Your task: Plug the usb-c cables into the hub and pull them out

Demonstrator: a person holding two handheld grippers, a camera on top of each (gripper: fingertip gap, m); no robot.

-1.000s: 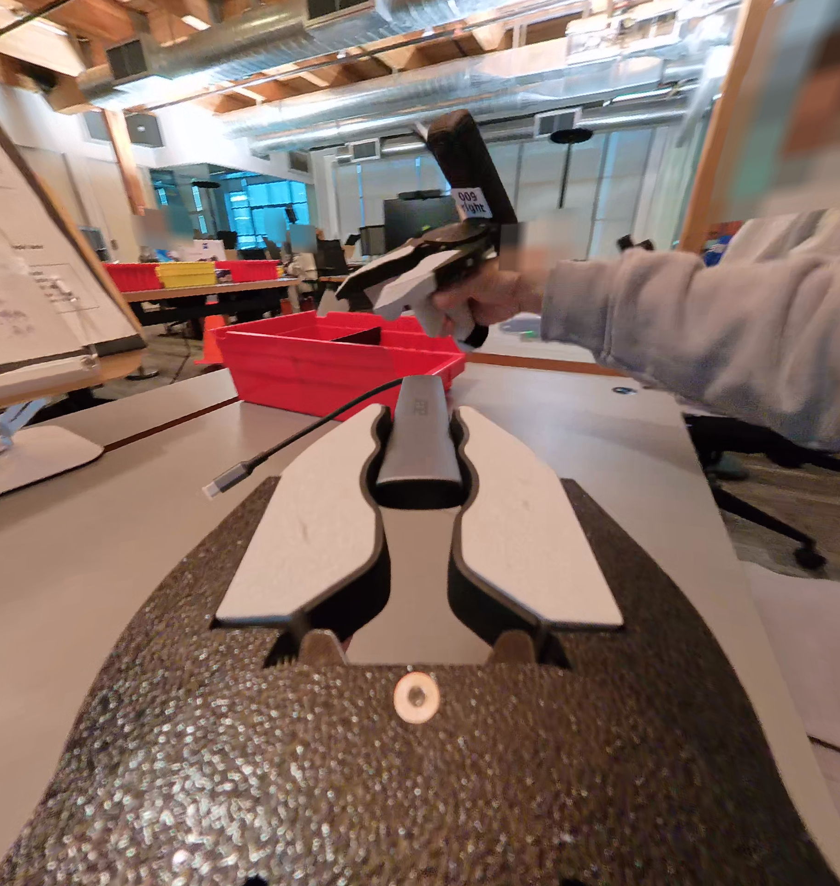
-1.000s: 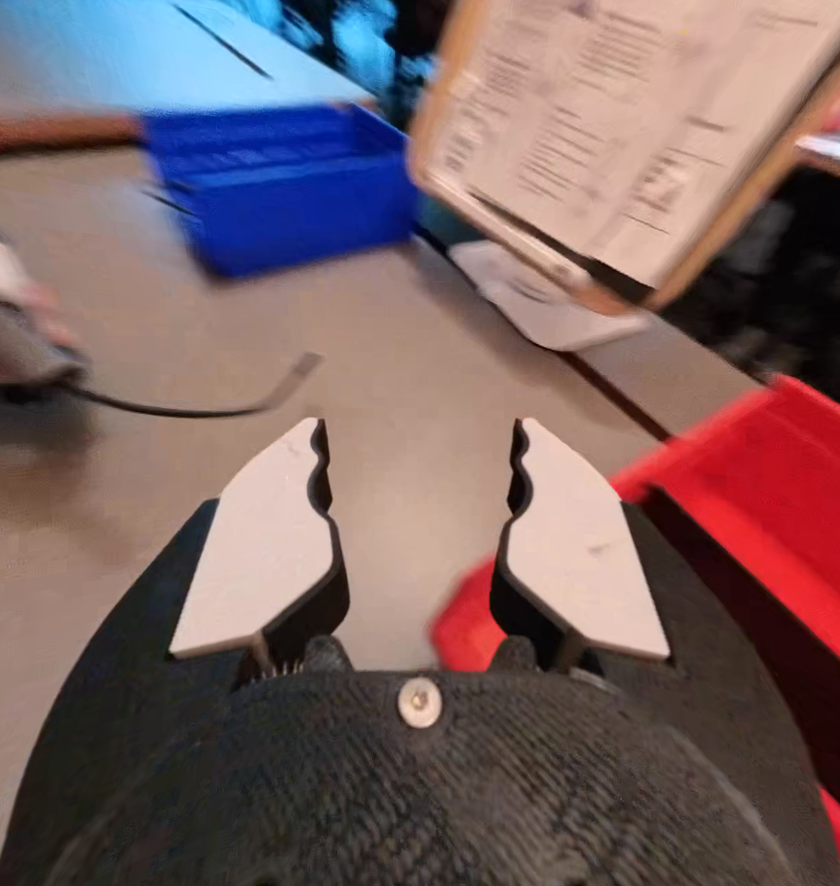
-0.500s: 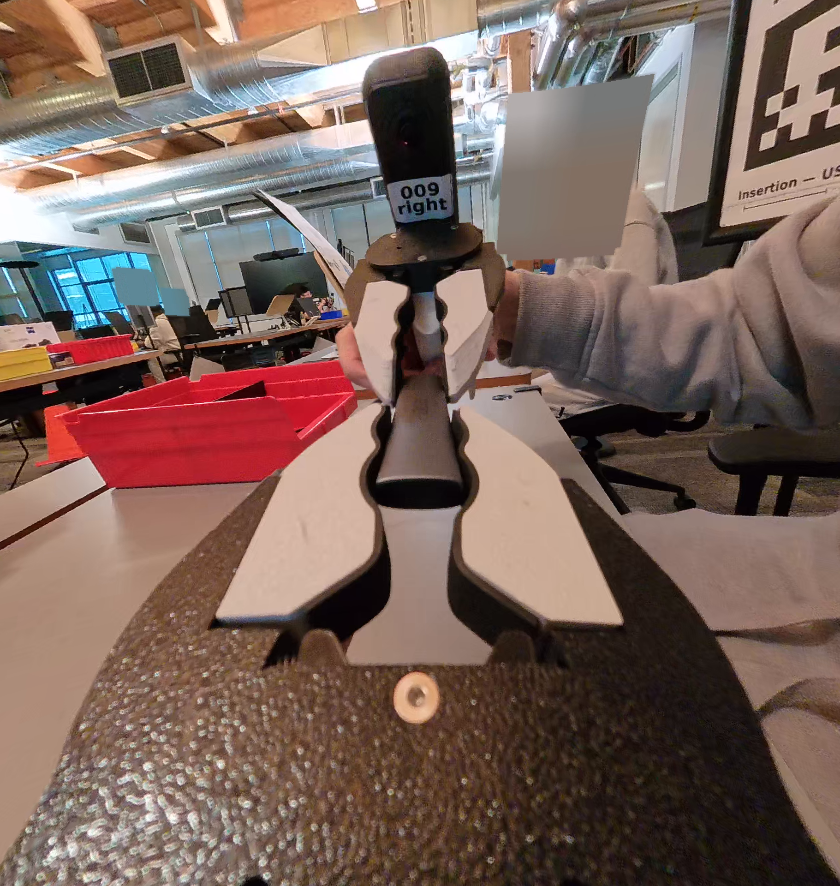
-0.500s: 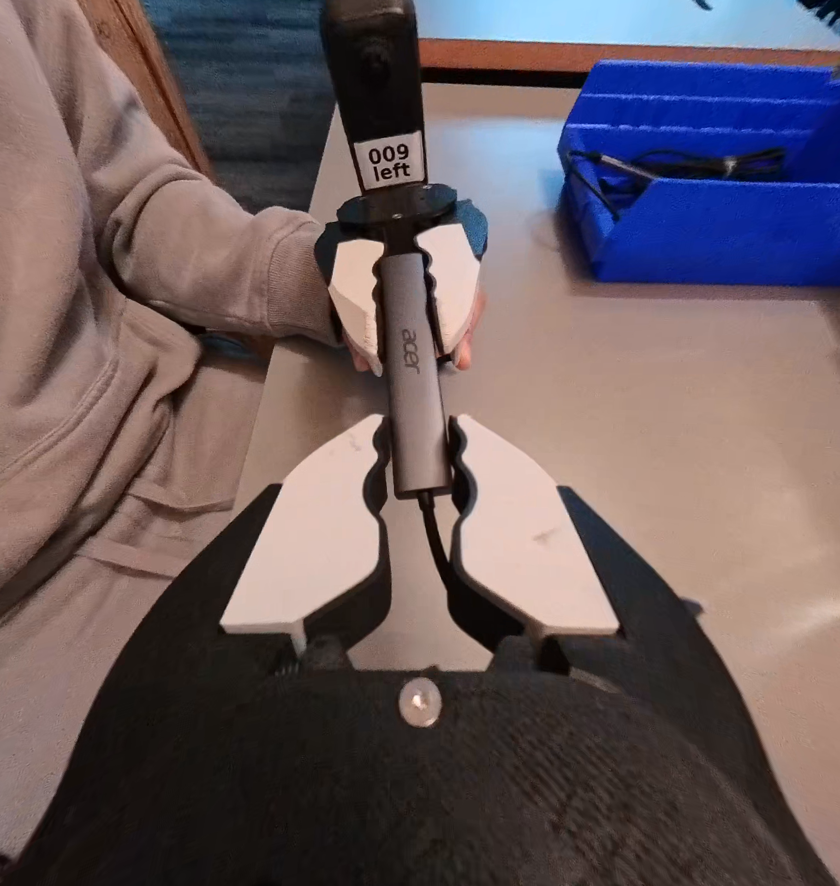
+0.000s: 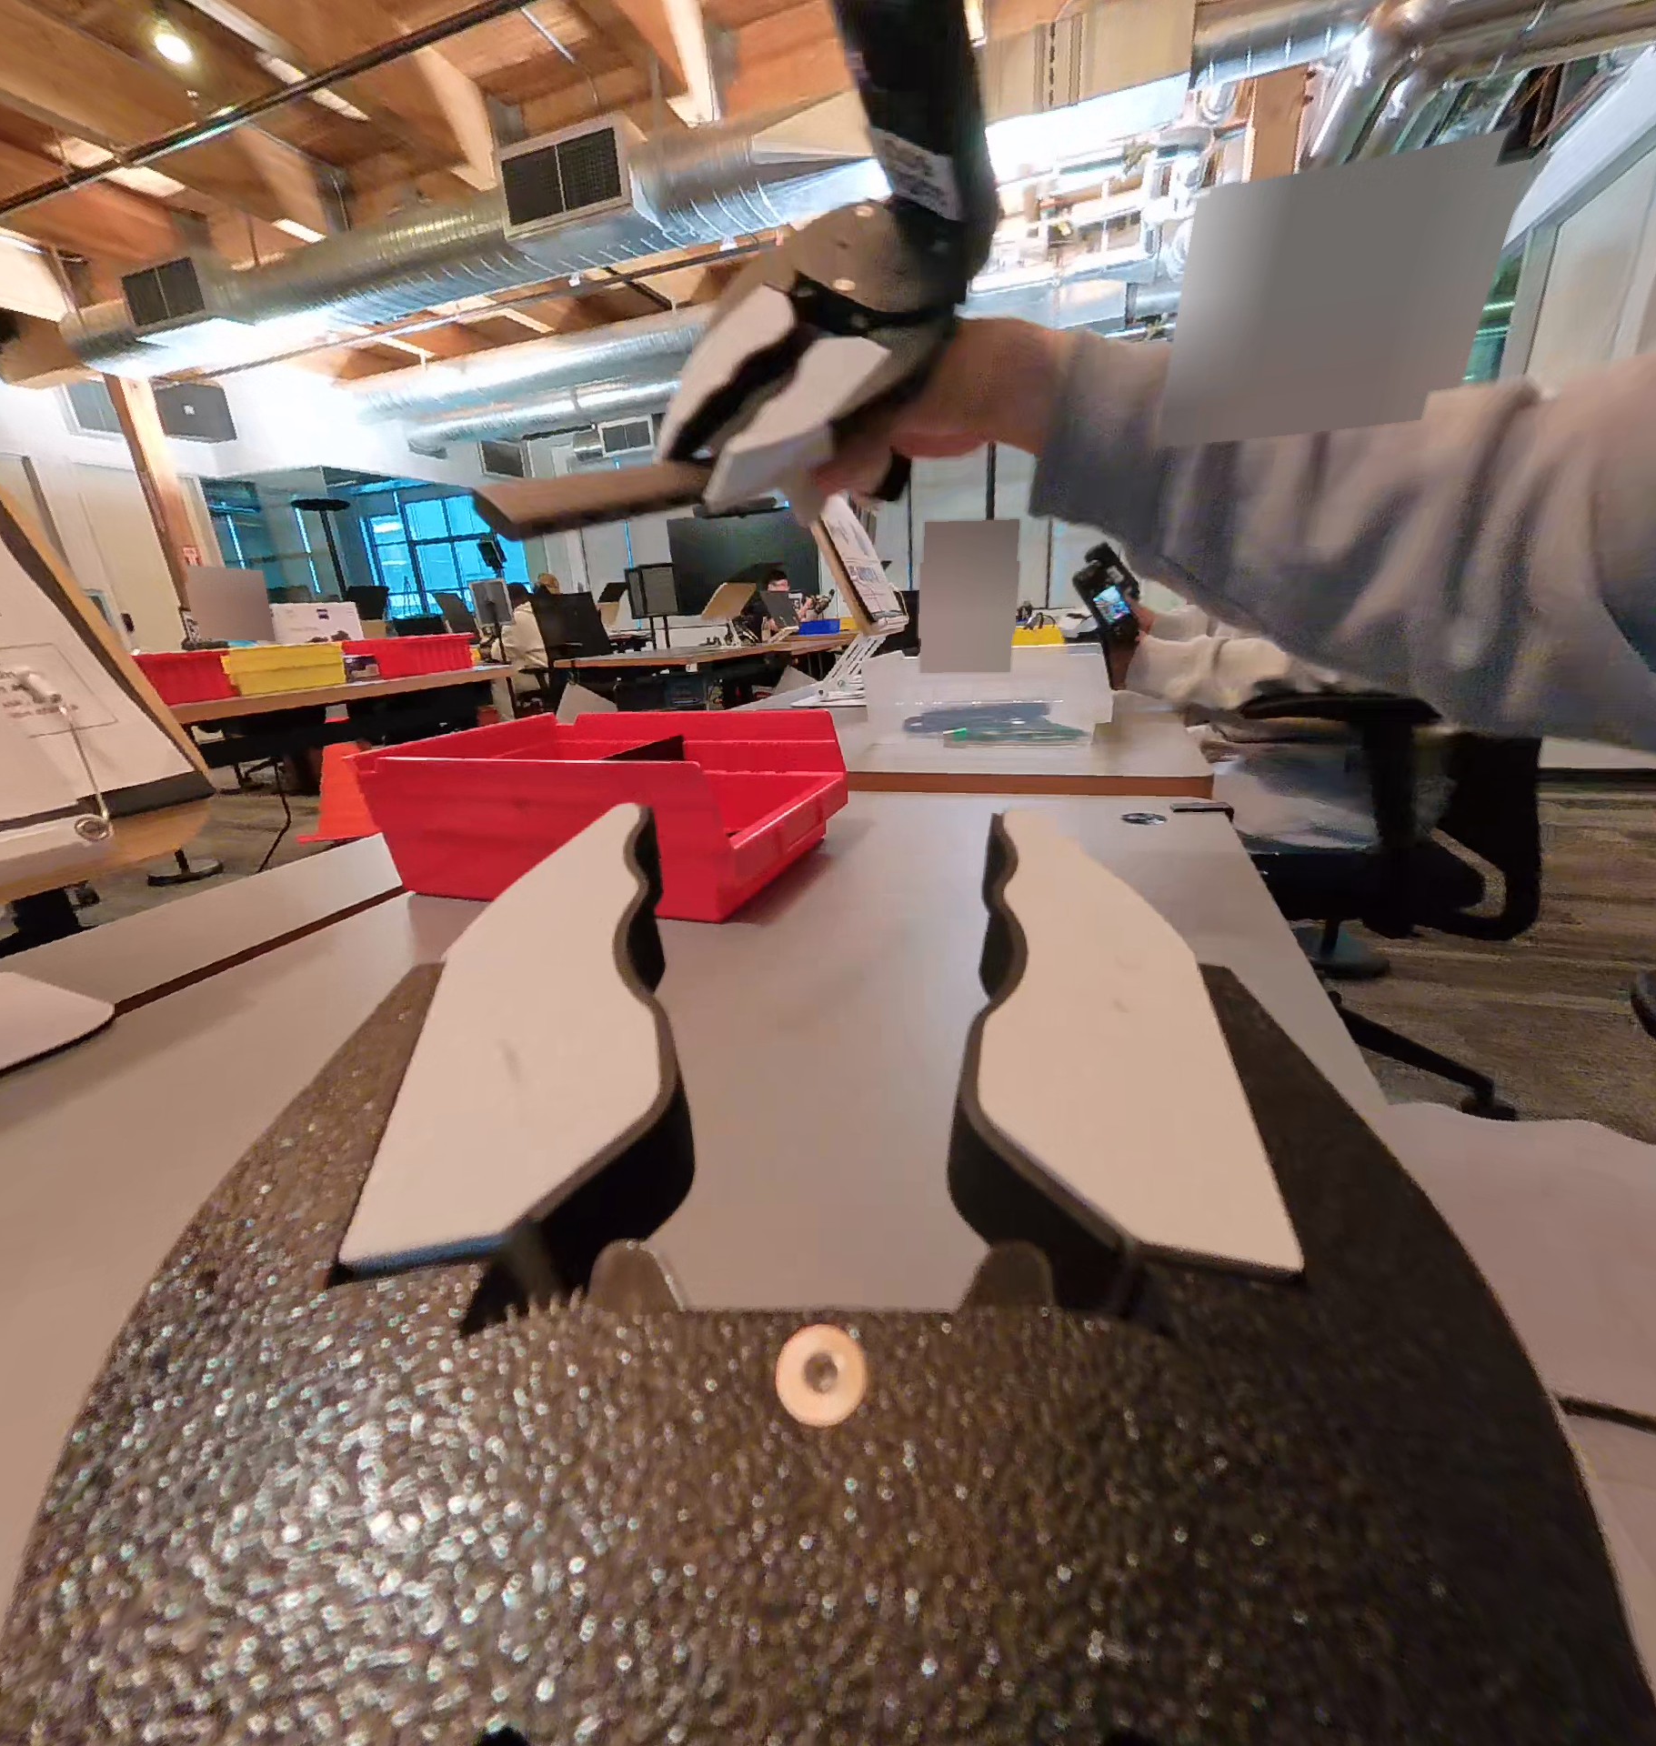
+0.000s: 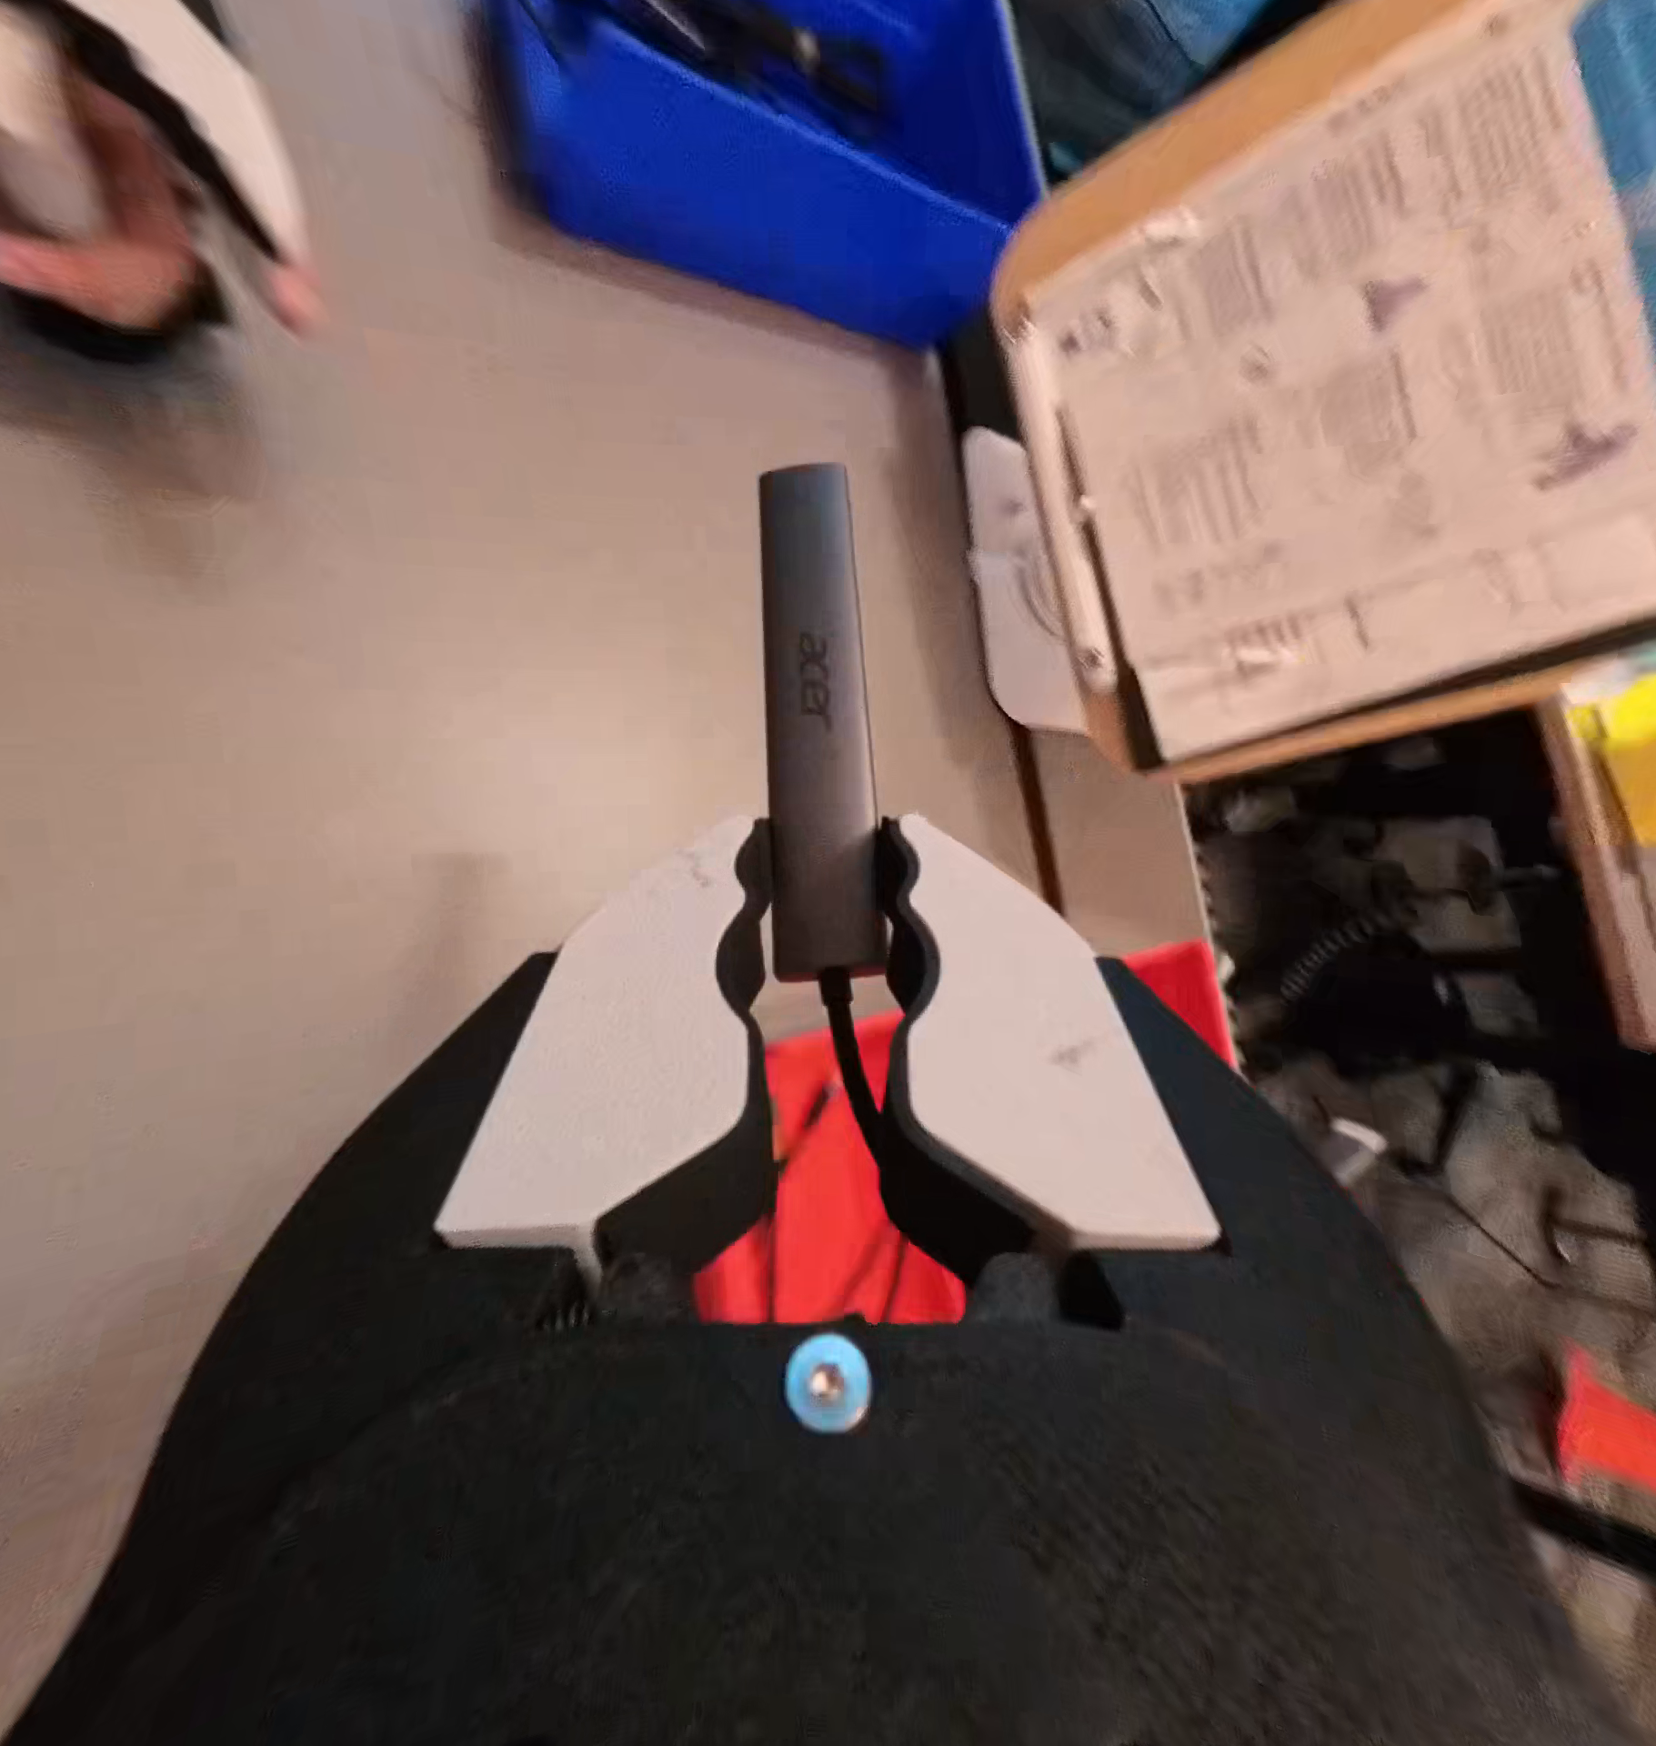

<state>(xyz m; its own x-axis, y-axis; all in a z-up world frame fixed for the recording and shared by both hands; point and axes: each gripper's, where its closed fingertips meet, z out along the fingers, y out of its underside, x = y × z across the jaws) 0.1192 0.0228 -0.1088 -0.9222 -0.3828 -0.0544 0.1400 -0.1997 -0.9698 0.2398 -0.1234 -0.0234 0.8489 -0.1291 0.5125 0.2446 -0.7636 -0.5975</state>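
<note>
Once shared, hub (image 6: pixel 816 718) now right tool's (image 6: pixel 822 841).

left tool (image 5: pixel 819 935) released hub (image 6: pixel 816 718), fingers now spread; right tool (image 6: pixel 824 907) alone grips it, lifted away.

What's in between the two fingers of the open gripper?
Nothing is held there. In the left wrist view, only bare grey tabletop shows between the left gripper fingers; the red plastic bin sits beyond.
</note>
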